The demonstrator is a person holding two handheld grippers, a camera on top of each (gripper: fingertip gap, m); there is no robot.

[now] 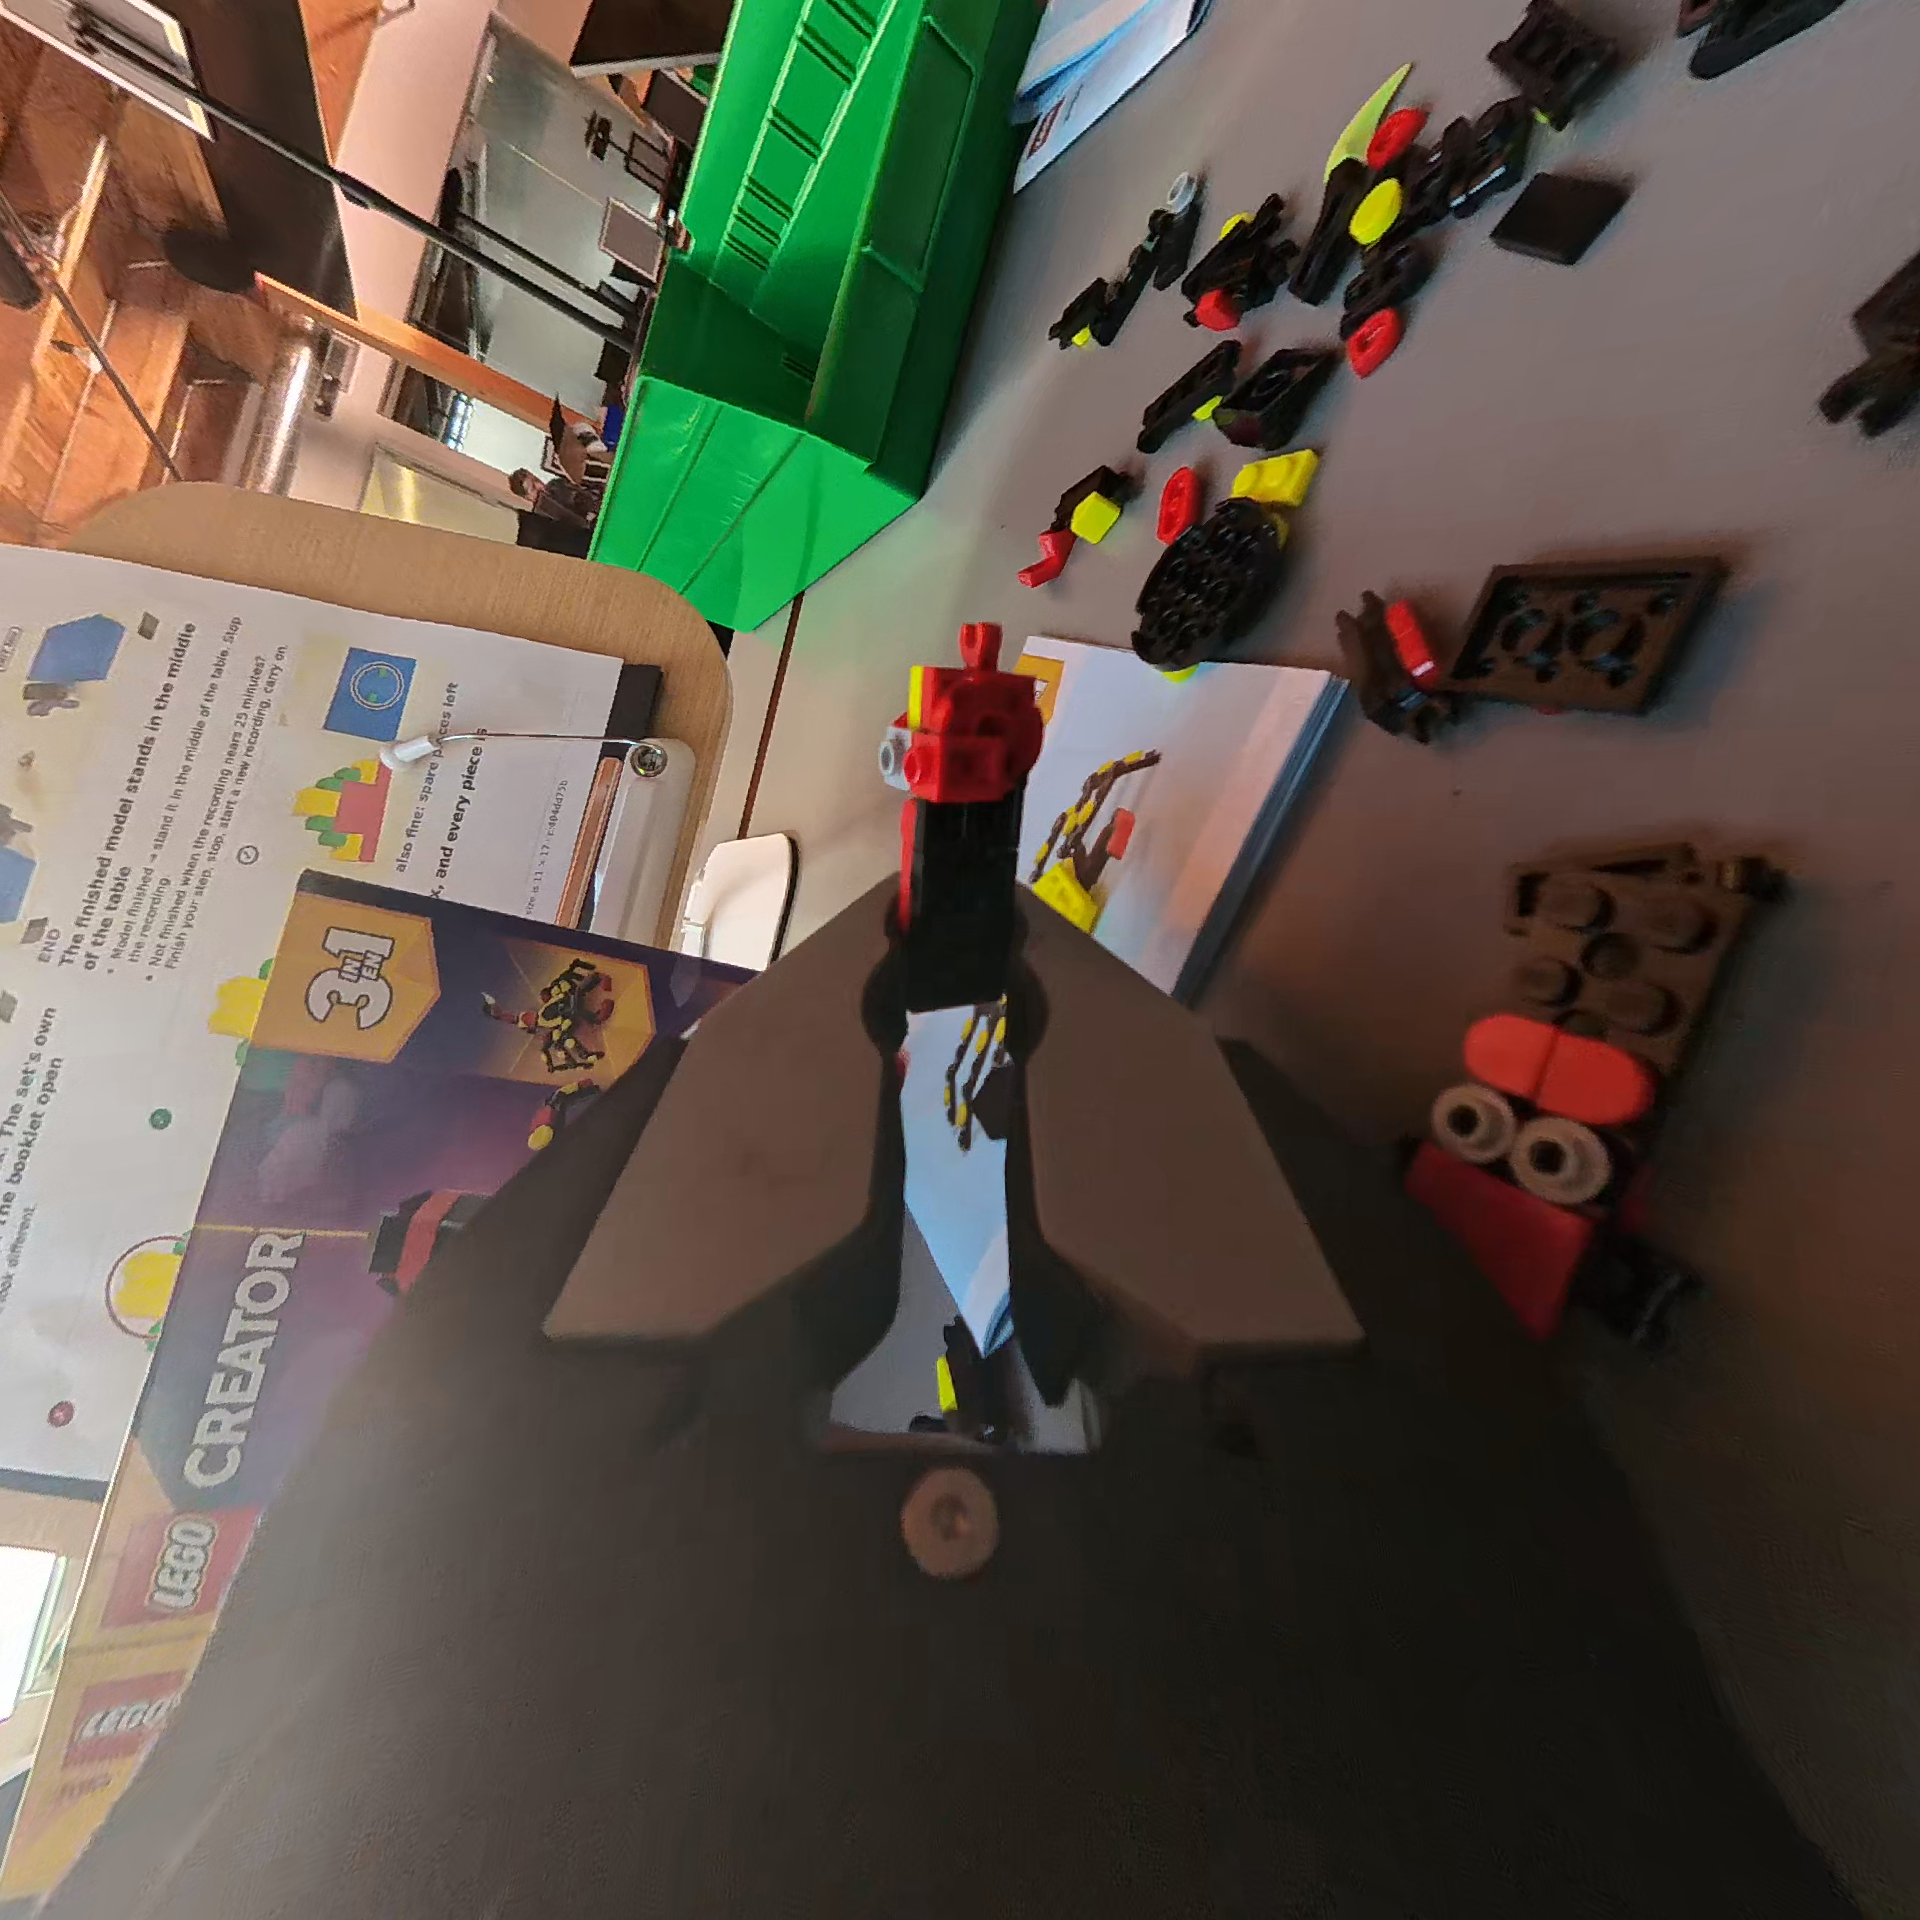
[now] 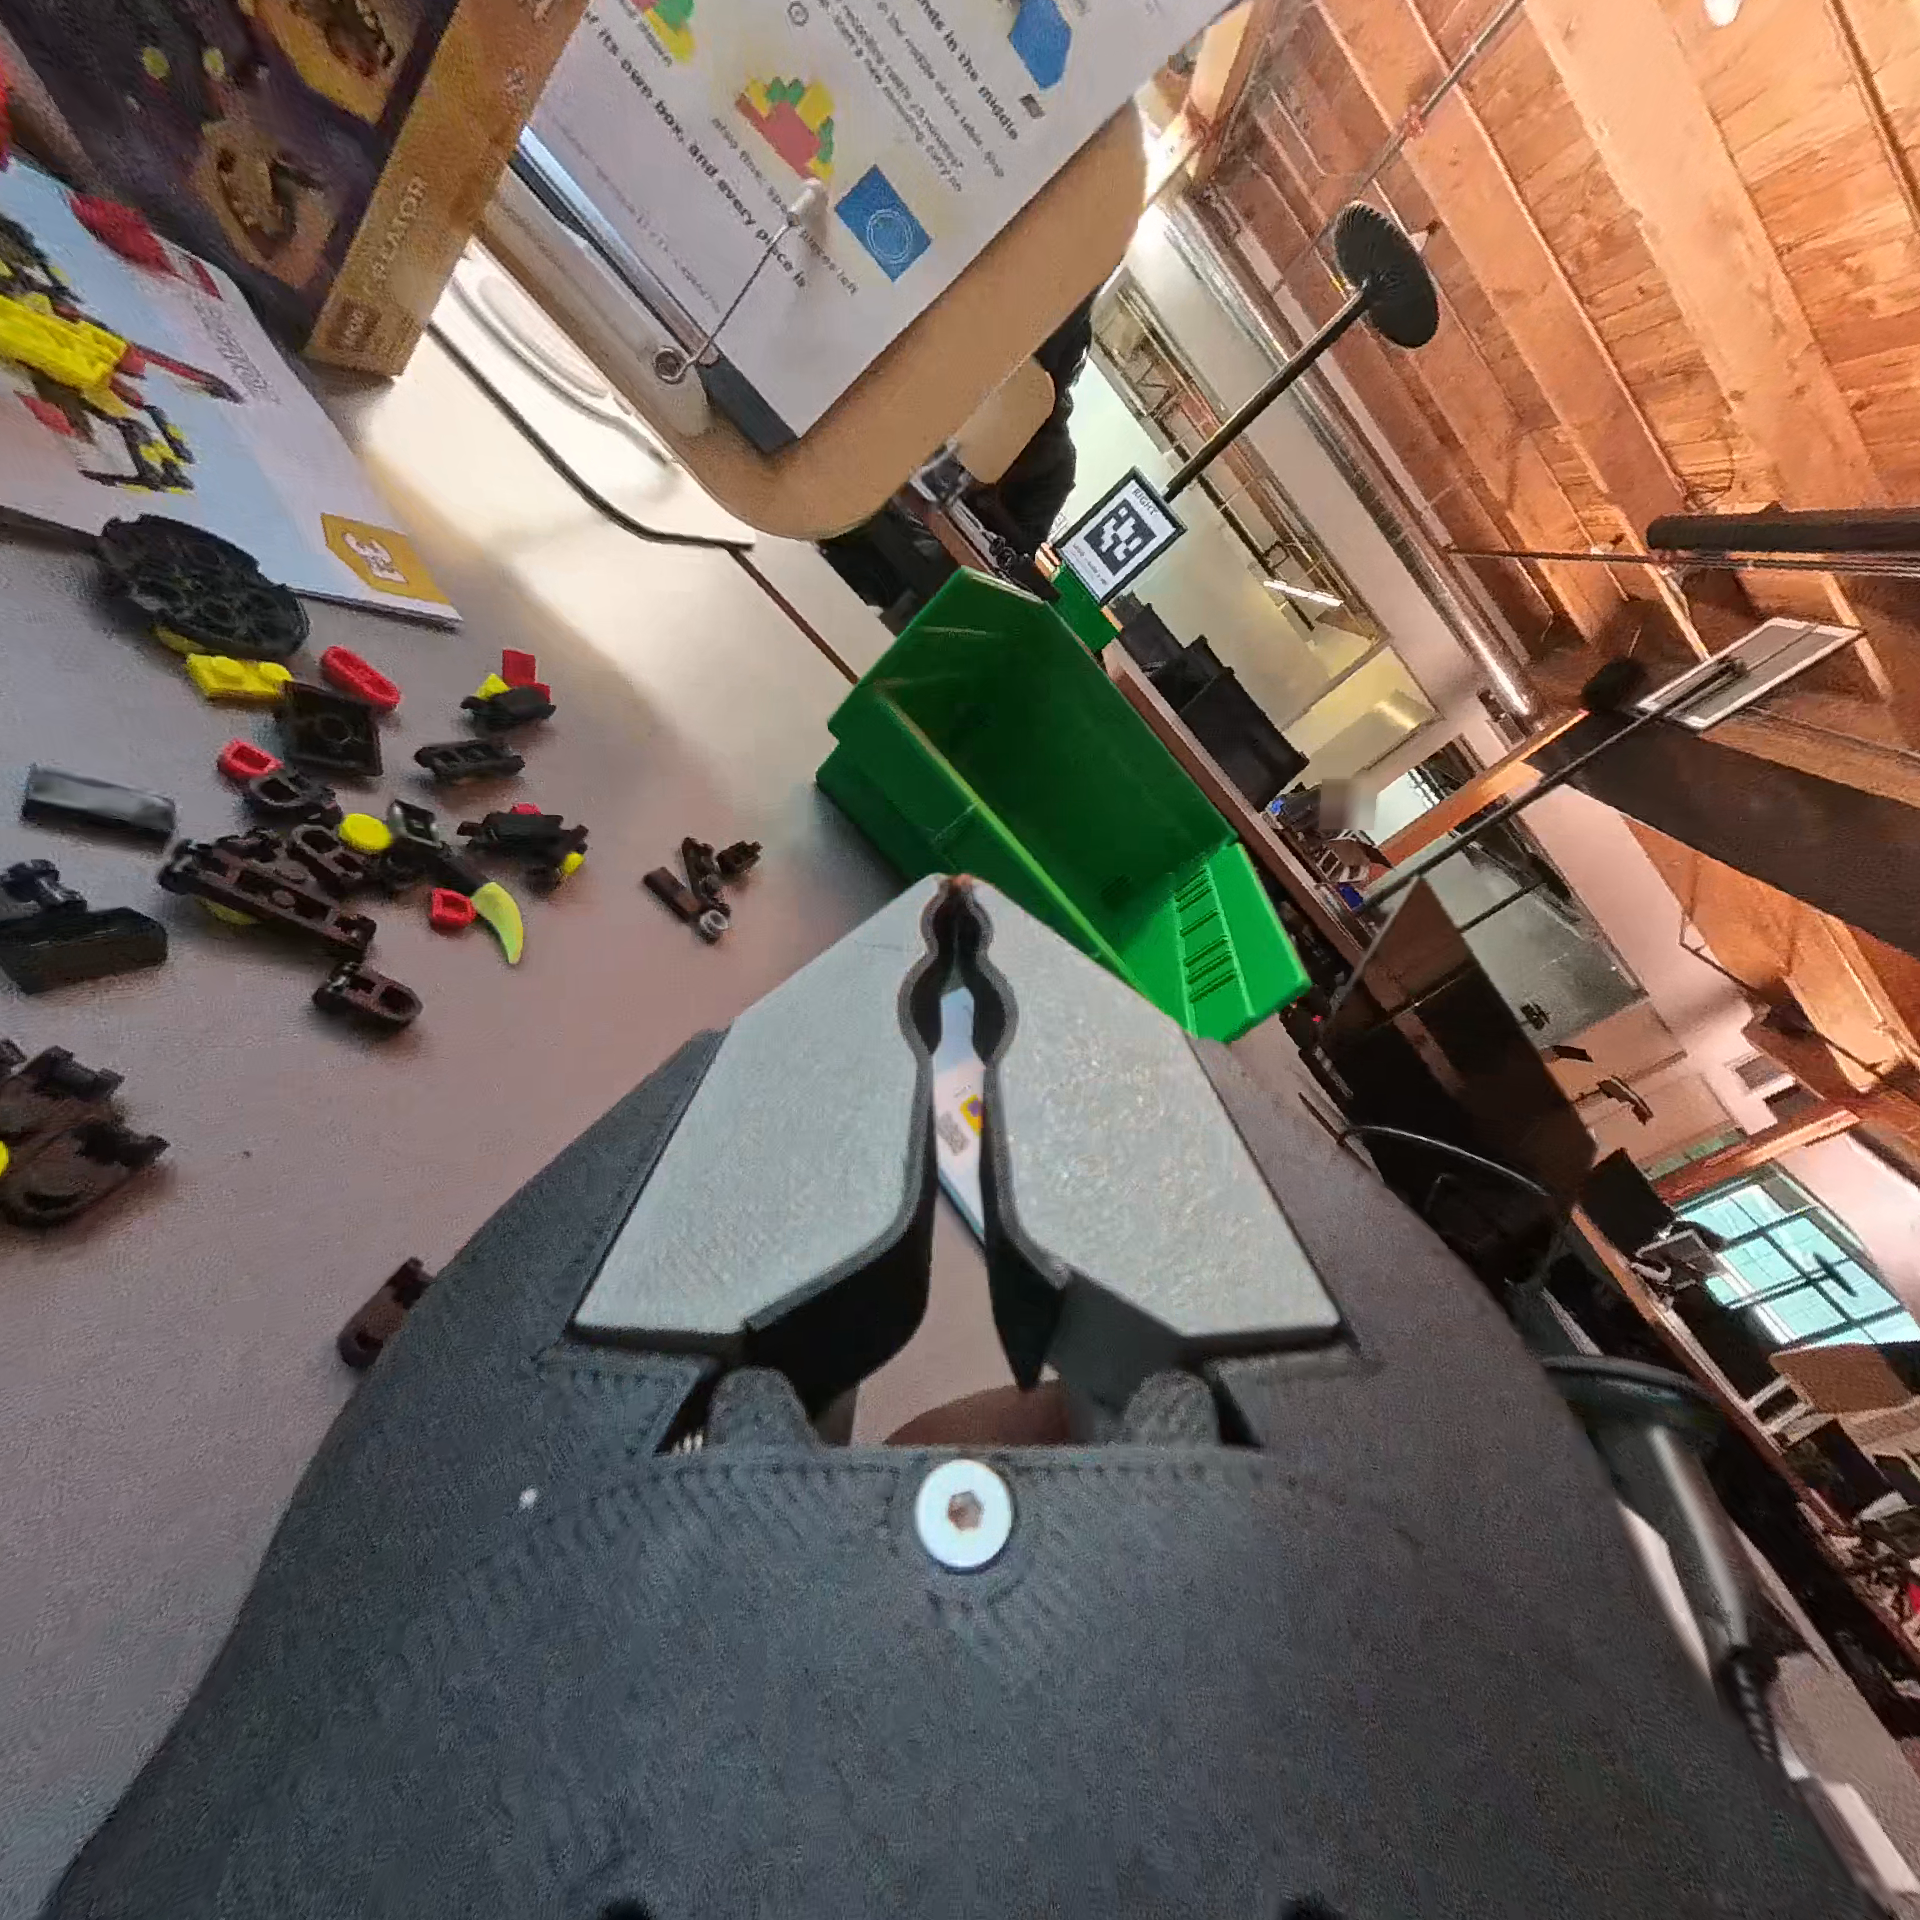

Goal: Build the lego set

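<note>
My left gripper point(image 1: 961, 940) is shut on a partly built black lego column with a red block cluster on top point(image 1: 966, 821). It holds the piece in the air over the open instruction booklet point(image 1: 1195, 821). Both pads press on the black lower part. My right gripper point(image 2: 954, 896) is shut, its fingertips meeting above the table near the green bin point(image 2: 1039, 790). I cannot make out a piece between its tips. Loose black, red and yellow pieces point(image 2: 343, 831) lie to its left; they also show in the left wrist view point(image 1: 1299, 260).
A brown plate build with red pieces and two white eyes point(image 1: 1538, 1122) lies at the right. The set's box point(image 1: 364, 1091) and a clipboard with a printed sheet point(image 1: 312, 727) are at the left. The green bin point(image 1: 810, 312) stands at the table's far edge. Across from one pair of fingers to the other is roughly 20 cm.
</note>
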